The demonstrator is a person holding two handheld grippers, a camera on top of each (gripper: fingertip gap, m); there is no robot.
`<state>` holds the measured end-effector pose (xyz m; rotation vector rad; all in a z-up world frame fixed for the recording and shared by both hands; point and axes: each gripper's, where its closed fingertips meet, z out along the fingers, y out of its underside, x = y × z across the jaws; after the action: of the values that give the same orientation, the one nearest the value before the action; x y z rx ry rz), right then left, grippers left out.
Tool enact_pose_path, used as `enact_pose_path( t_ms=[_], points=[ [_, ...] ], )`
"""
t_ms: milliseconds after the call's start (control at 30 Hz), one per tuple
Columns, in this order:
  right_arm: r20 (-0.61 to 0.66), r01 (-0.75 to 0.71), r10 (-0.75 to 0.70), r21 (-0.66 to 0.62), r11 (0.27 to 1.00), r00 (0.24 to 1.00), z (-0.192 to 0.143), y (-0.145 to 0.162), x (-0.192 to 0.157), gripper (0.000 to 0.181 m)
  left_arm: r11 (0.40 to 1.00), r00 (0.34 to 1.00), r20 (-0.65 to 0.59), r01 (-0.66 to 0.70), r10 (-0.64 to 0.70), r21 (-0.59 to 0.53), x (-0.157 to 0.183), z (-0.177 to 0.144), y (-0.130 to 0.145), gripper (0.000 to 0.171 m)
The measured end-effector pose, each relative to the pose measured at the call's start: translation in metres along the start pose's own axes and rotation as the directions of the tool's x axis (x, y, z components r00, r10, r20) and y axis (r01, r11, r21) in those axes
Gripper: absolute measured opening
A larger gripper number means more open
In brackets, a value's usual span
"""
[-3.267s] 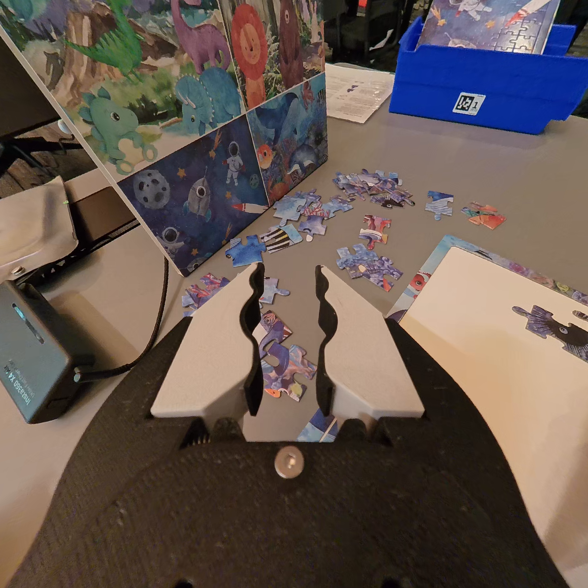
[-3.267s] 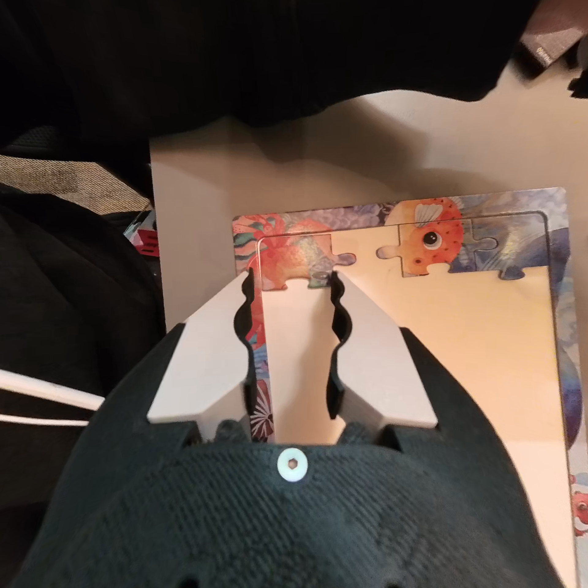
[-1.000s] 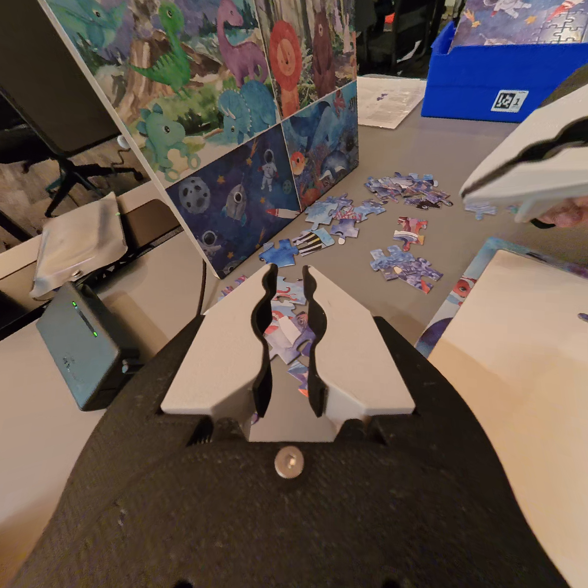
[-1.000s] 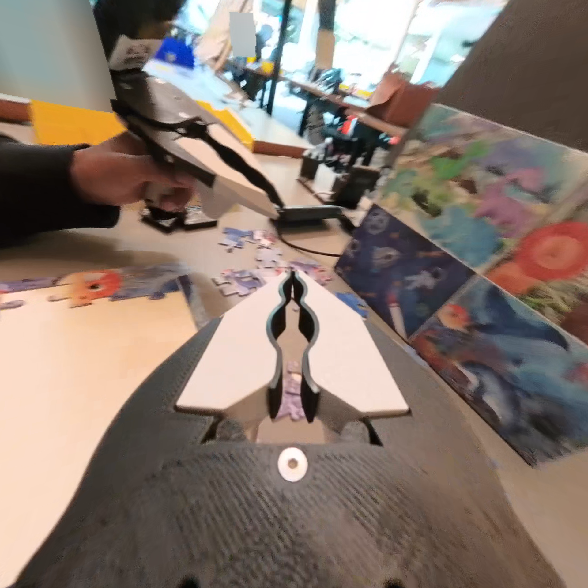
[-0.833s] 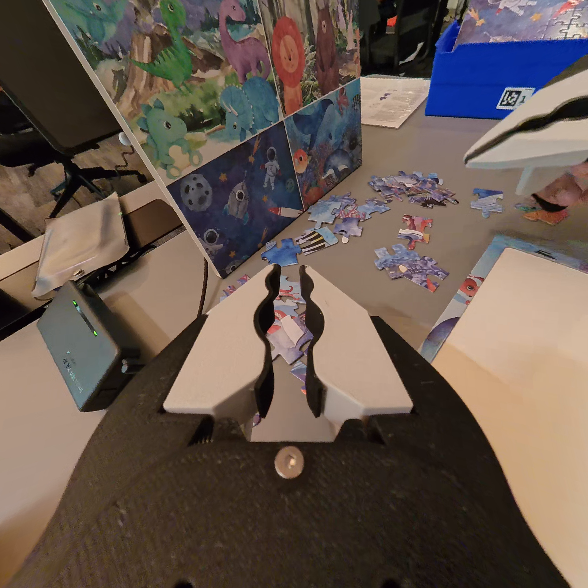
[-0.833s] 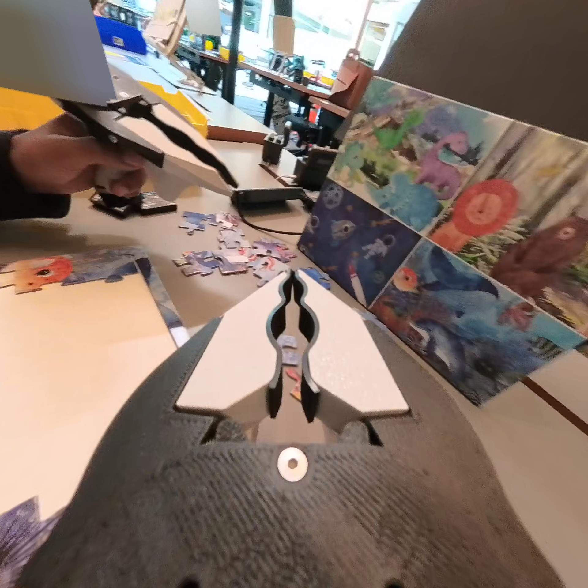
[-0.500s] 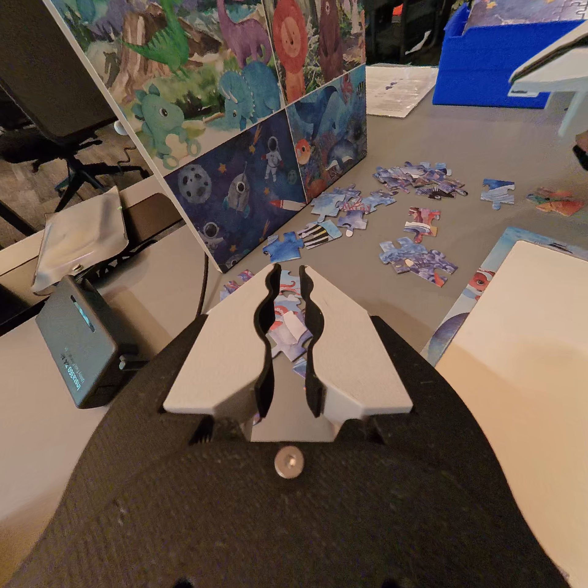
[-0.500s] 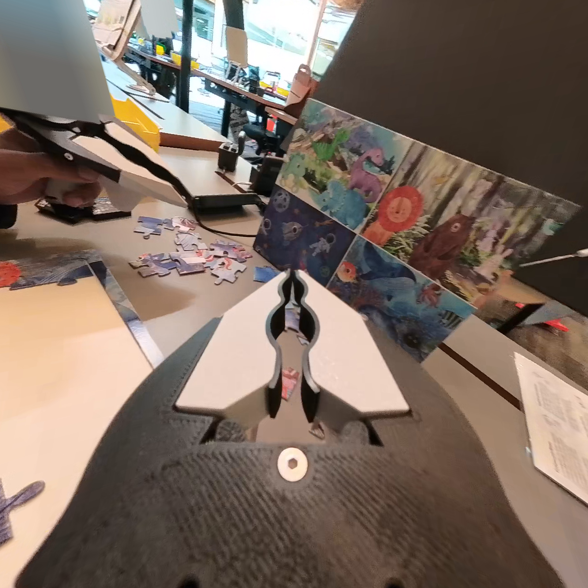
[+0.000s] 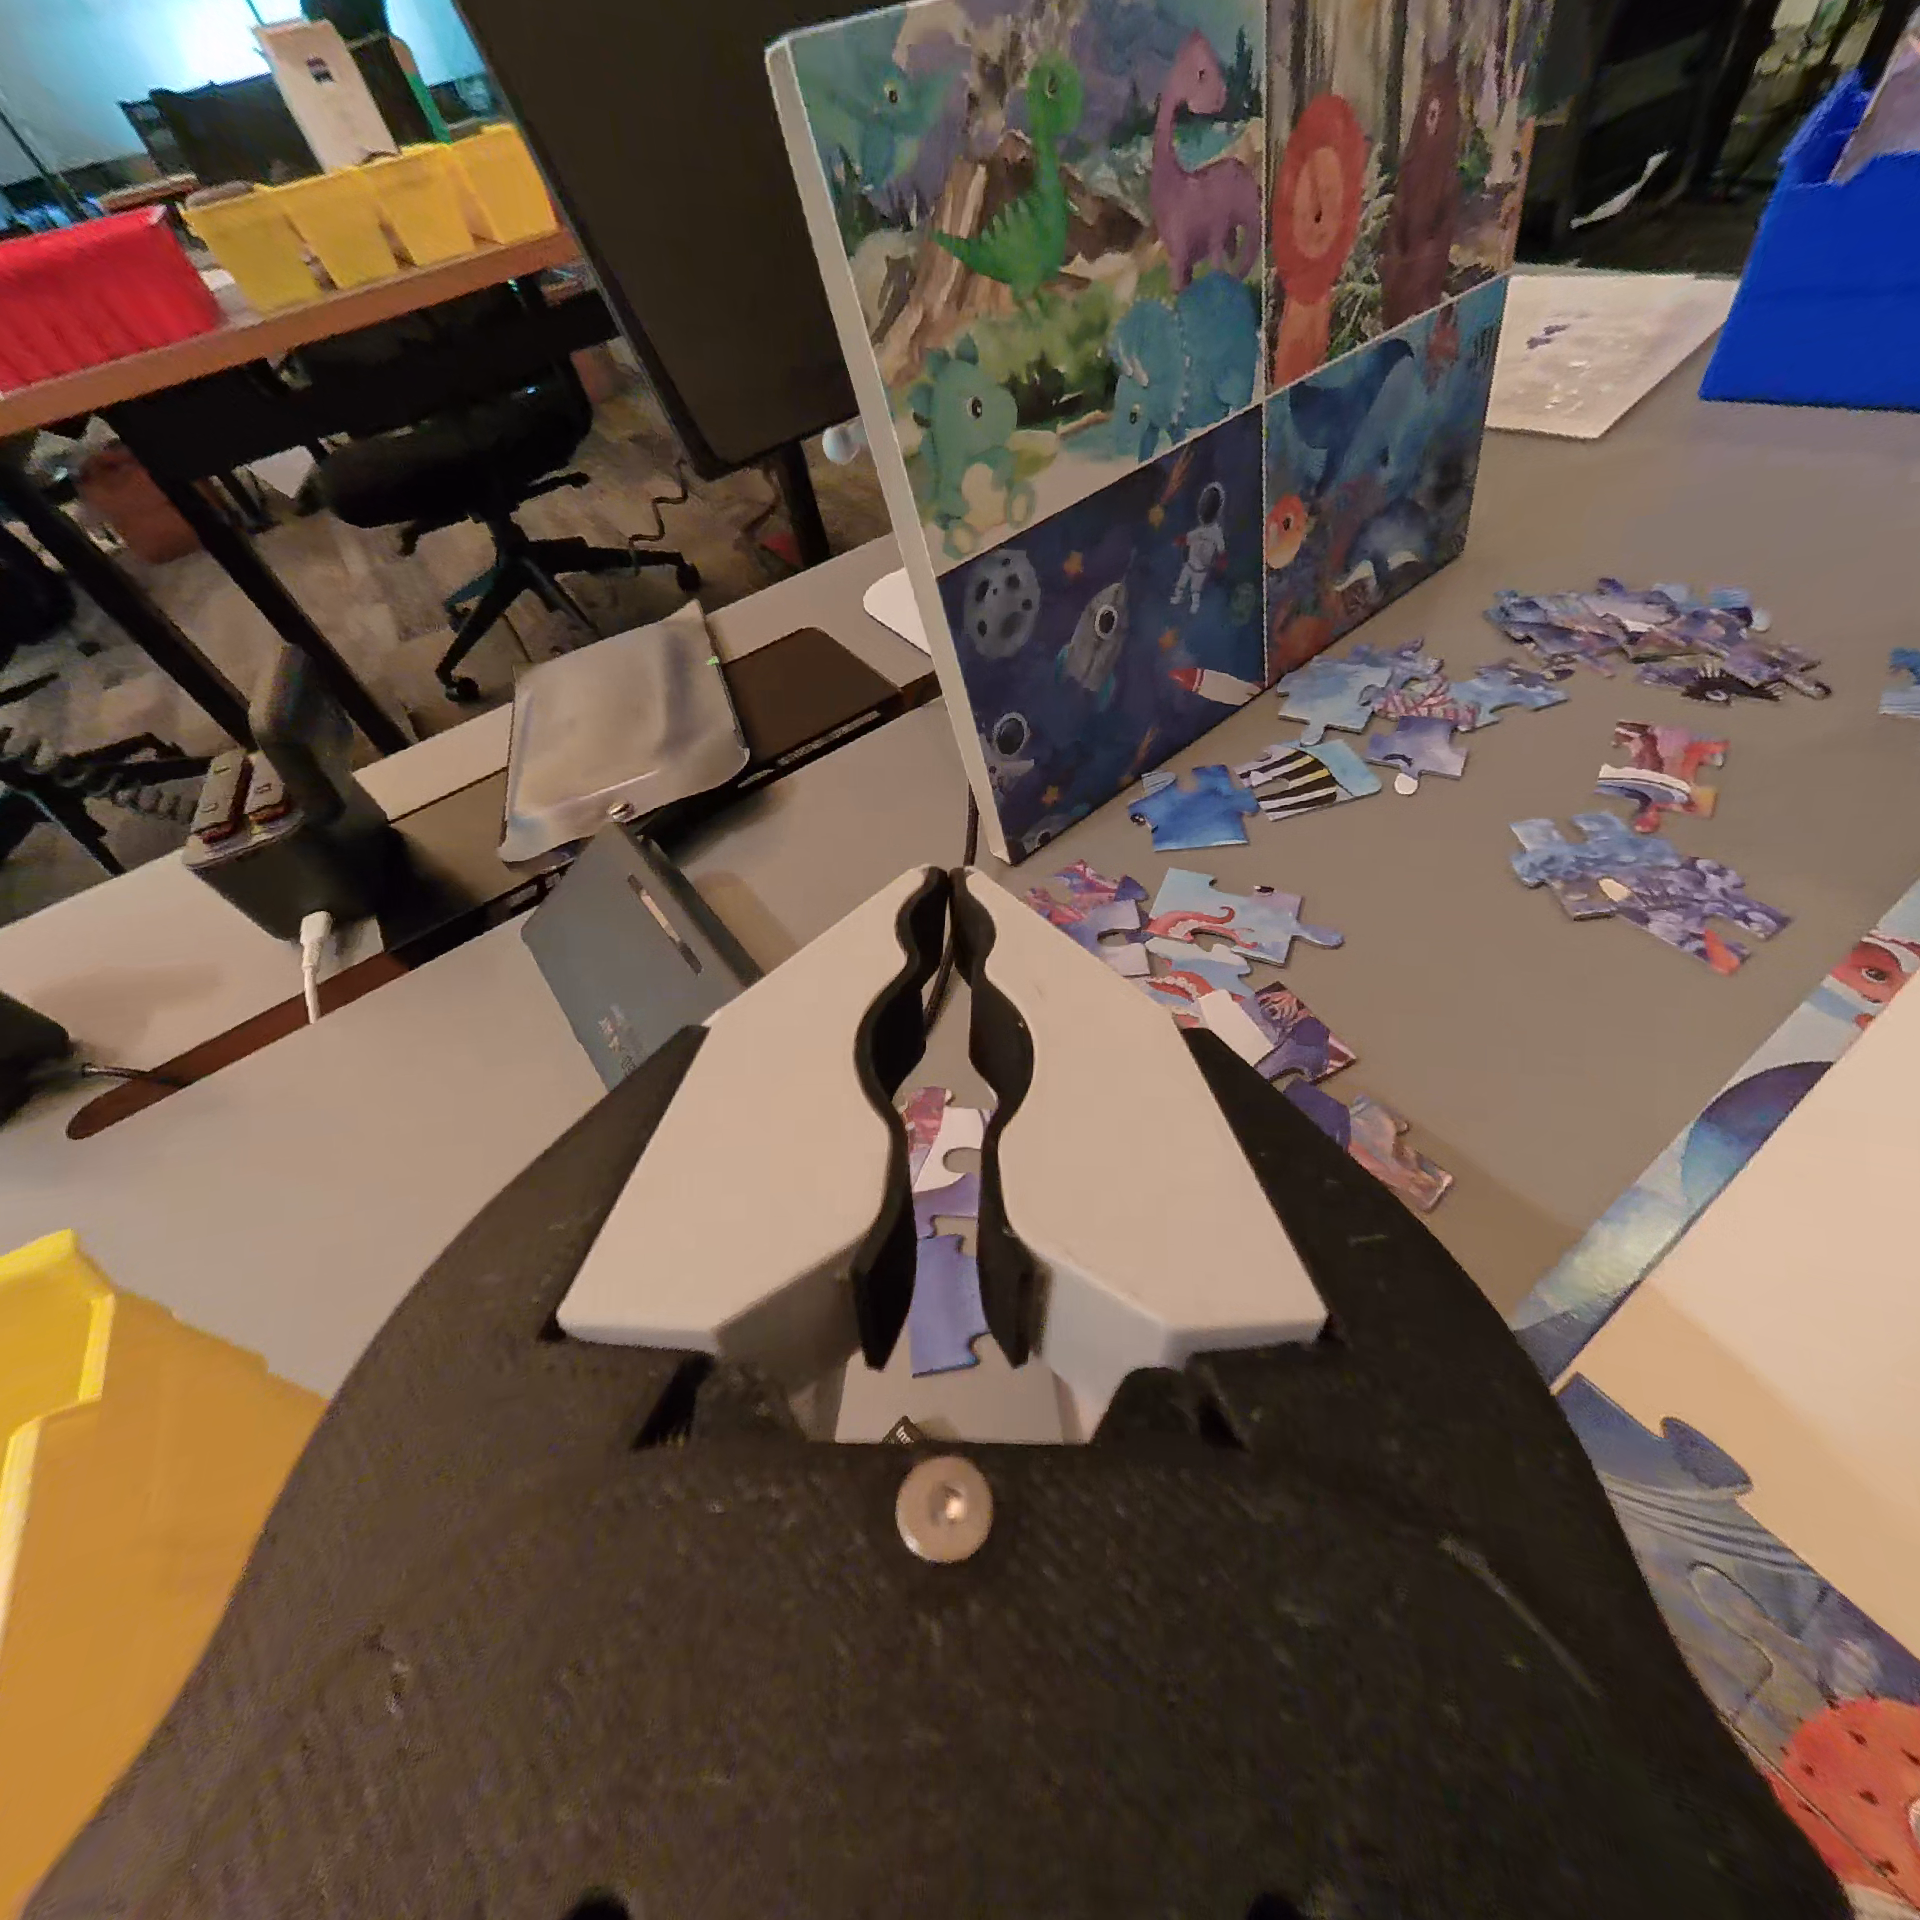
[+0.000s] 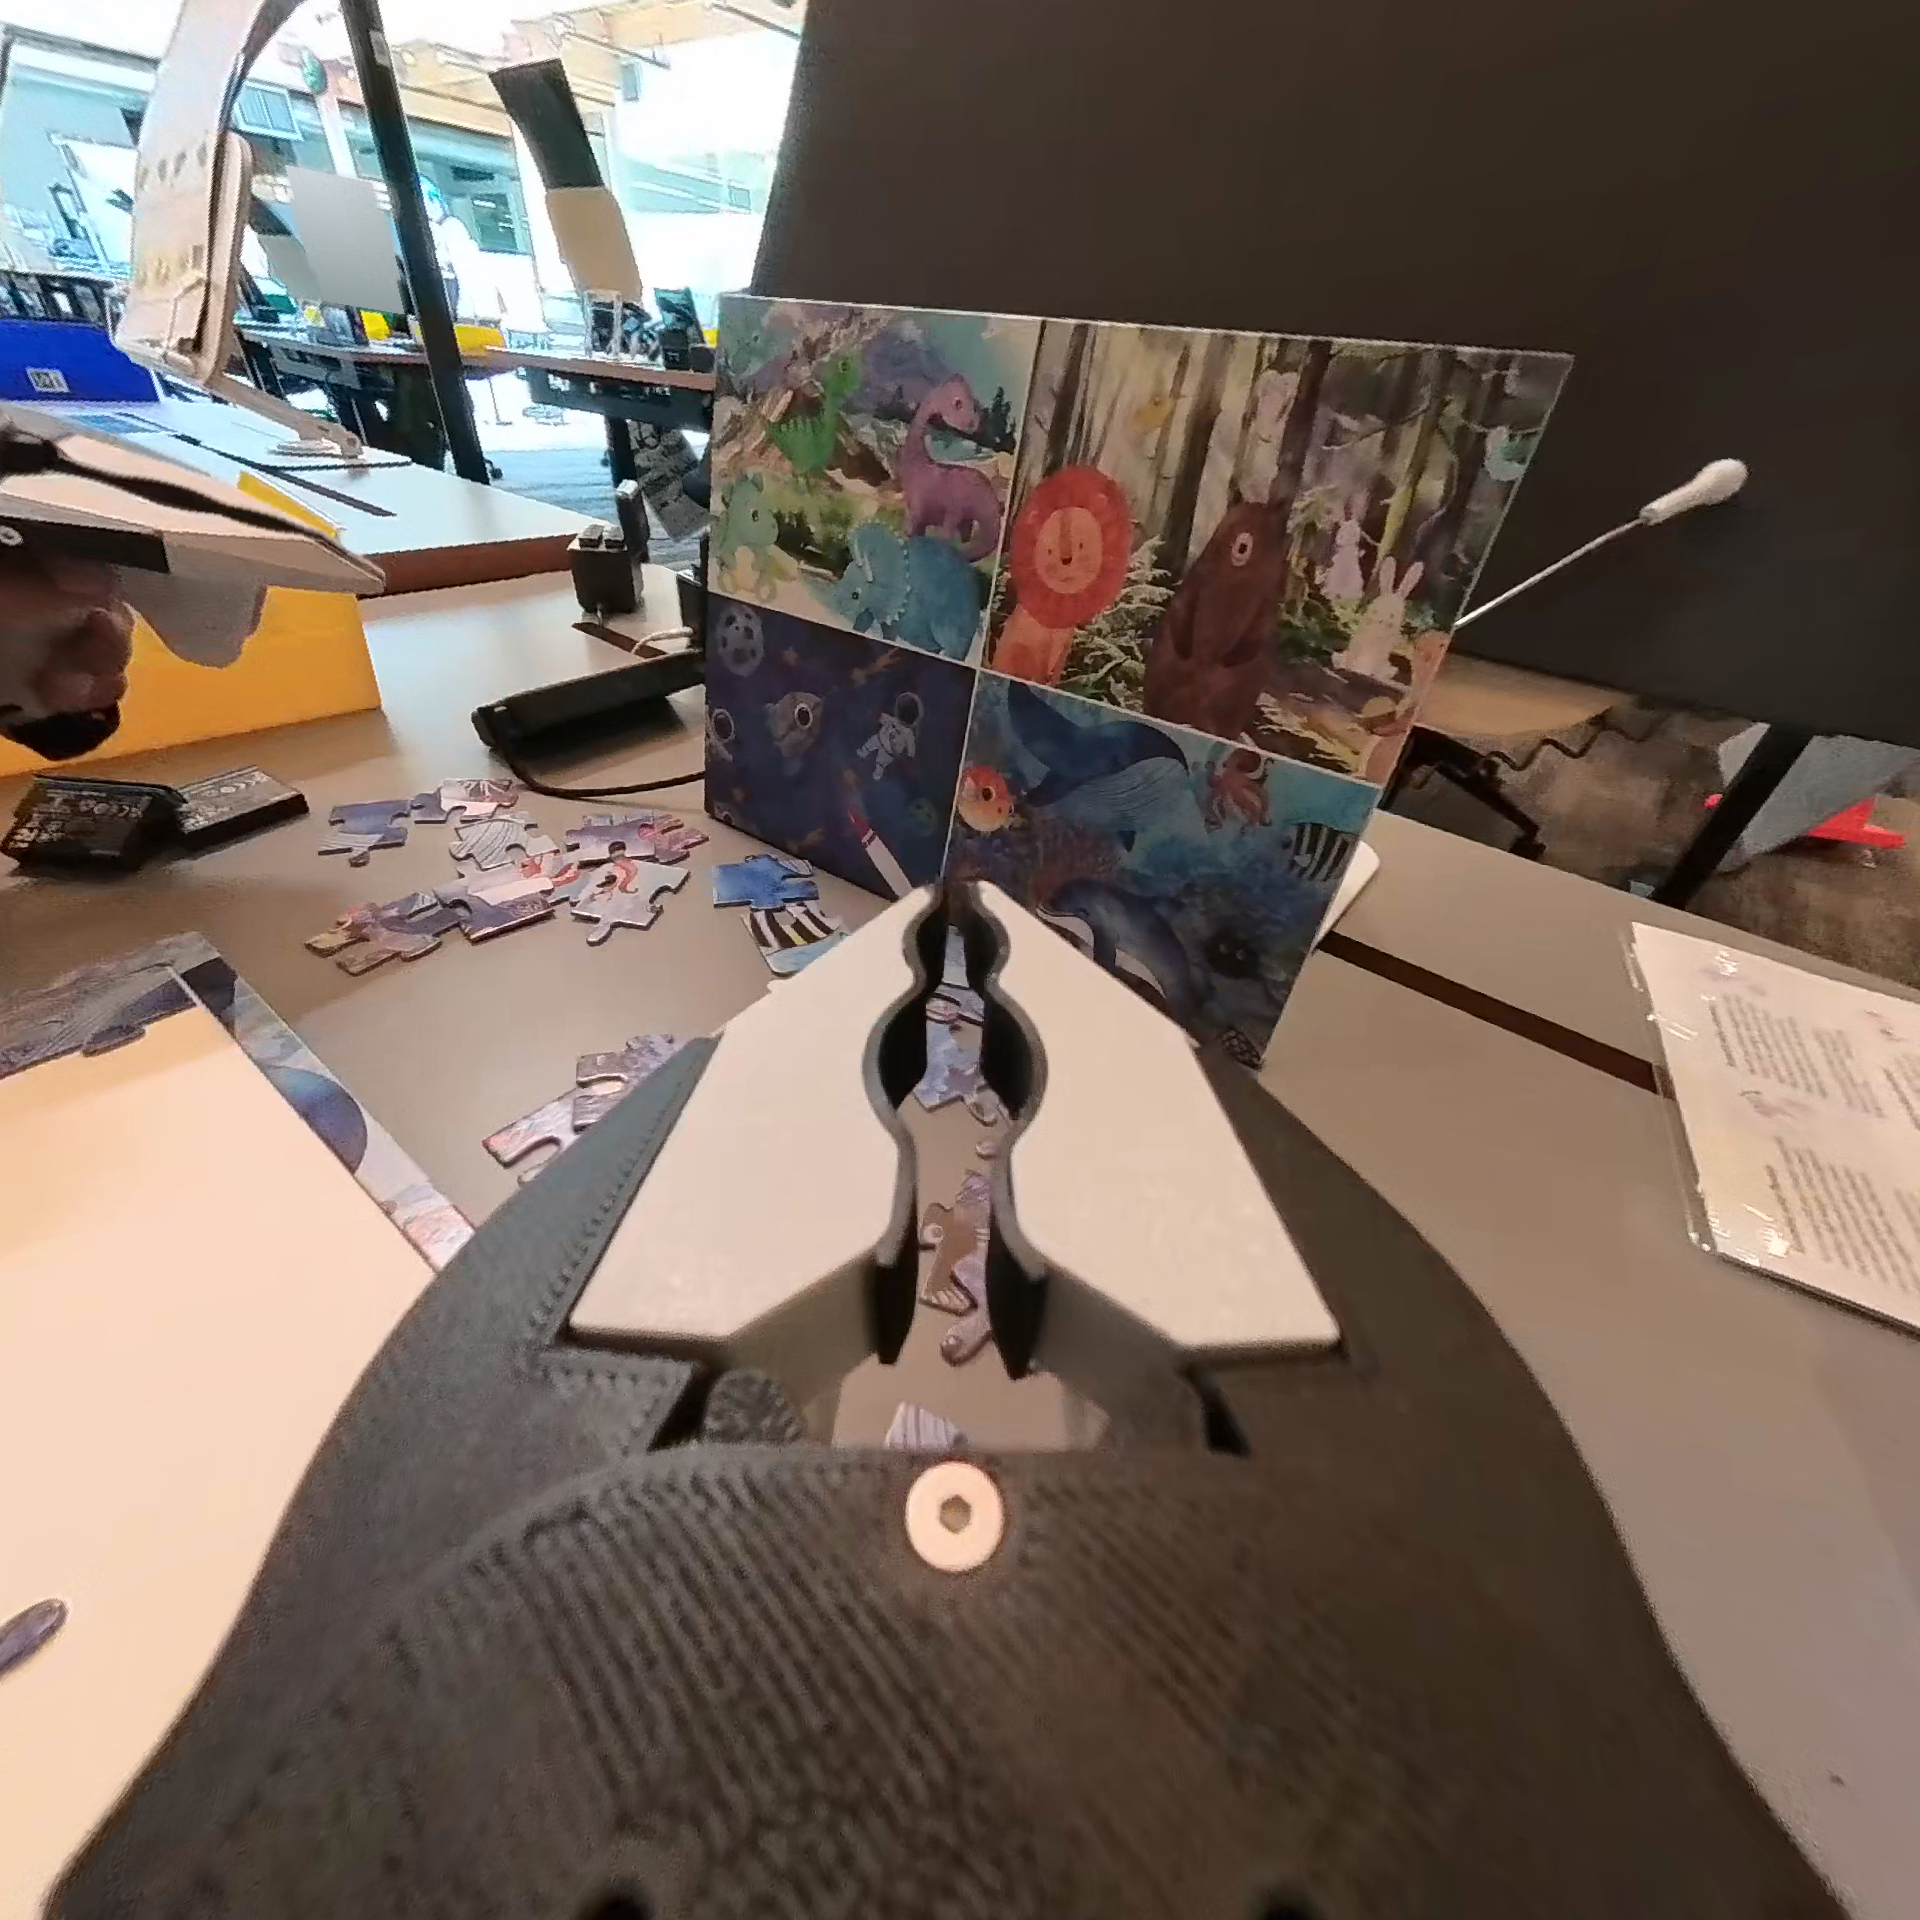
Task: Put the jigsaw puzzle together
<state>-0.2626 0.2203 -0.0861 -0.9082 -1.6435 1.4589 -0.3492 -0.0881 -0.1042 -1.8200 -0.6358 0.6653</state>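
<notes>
Loose jigsaw pieces (image 9: 1647, 894) lie scattered on the grey table in front of an upright picture board (image 9: 1195, 416). The puzzle tray (image 9: 1704, 1153), beige inside with a blue printed frame, lies at the right. My left gripper (image 9: 951, 883) is shut with its tips touching and holds nothing; pieces on the table show through the gap behind the tips. My right gripper (image 10: 961, 899) is shut and empty, pointing at the picture board (image 10: 1091, 644) above more loose pieces (image 10: 499, 894). The tray (image 10: 156, 1195) is to its left. The left gripper also shows in the right wrist view (image 10: 187, 540), raised at the far left.
A yellow bin (image 9: 104, 1507) is close at the left and a grey device (image 9: 634, 956) with a black cable lies ahead. A blue bin (image 9: 1829, 281) stands at the back right. A sleeved paper sheet (image 10: 1787, 1122) lies right; black battery packs (image 10: 135, 810) lie left. Left tips to right tips: about 35 cm. My right tips are about 40 cm from the grey device (image 9: 634, 956), my left tips only 15 cm.
My left gripper has closed fully and swung left, bringing the yellow bin into view. My right gripper has left the tray, closed, and turned toward the picture board.
</notes>
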Motion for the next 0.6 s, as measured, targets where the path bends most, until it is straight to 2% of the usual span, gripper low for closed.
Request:
enact_pose_path(
  t_ms=[267,600],
  points=[
    [-0.009,-0.053,0.053,0.027,0.998,0.999,-0.004,-0.001,0.008,0.0,0.999,1.0,-0.005,0.012,-0.012,-0.041,-0.002,0.008,0.016,0.0],
    [0.043,-0.133,0.131,0.046,0.99,0.99,-0.002,-0.004,0.003,0.002,0.997,0.998,-0.029,0.052,-0.053,-0.054,-0.001,0.011,0.021,0.0]
  ],
)
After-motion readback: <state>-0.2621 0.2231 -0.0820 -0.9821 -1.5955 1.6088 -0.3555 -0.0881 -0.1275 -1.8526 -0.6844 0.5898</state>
